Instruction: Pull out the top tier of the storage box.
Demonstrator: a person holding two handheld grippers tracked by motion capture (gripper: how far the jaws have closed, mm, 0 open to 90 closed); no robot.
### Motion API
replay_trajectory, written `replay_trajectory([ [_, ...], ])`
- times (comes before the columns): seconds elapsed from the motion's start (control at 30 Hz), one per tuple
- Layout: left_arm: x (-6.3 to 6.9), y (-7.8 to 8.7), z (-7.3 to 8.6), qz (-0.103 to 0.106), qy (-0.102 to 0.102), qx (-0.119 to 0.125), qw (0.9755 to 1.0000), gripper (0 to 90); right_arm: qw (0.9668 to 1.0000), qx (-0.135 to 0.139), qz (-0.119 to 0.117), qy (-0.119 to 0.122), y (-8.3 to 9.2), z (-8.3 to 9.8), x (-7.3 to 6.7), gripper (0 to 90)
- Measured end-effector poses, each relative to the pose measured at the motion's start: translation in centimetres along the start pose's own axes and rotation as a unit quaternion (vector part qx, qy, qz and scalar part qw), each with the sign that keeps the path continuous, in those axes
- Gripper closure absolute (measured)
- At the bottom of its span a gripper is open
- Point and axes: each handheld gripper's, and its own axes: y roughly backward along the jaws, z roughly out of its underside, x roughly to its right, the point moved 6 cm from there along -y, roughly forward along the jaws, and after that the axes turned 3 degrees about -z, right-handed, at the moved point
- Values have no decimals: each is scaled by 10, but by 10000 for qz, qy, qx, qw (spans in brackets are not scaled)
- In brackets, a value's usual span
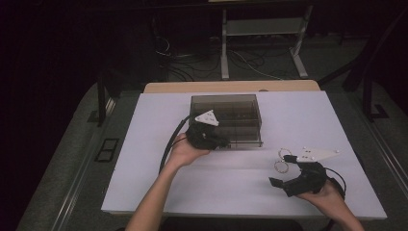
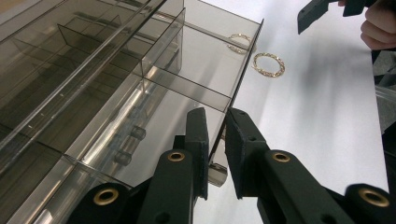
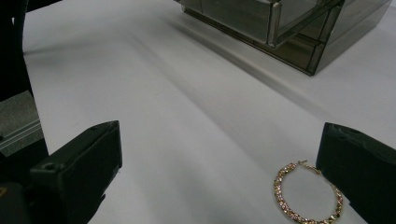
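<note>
We have the left gripper [image 2: 215,140] pinching the thin front panel of the smoky plastic organizer box [image 1: 226,120], a drawer front by the look of it, at its lower left corner near the middle of the table [image 1: 144,159]. Our right gripper [image 3: 219,172] hangs with its jaws spread wide over the two gold bracelets [image 1: 282,161], which lie on the white top well to the right of the box; one bracelet [image 3: 308,196] sits just inside the right jaw. The grip on the panel is narrow and sits on a slick edge, so we judge that a crooked pull could let it slip free, or drag the whole light box along instead of sliding the drawer. On the right, closing flat on a thin ring may only push it across the smooth surface. The second bracelet lies close by and could get nudged or caught. Cables trail from both grippers across the table.
</note>
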Motion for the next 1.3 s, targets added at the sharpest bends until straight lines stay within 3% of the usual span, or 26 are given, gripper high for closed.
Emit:
replay_trajectory([
  [0.83, 10, 2, 5, 27, 25, -7, 10000, 778, 10000, -16, -14, 2, -1, 0, -1, 0],
  [1.3, 11, 14, 0, -22, 123, 174, 9998, 670, 10000, -19, -14, -4, 0, 0, -1, 0],
])
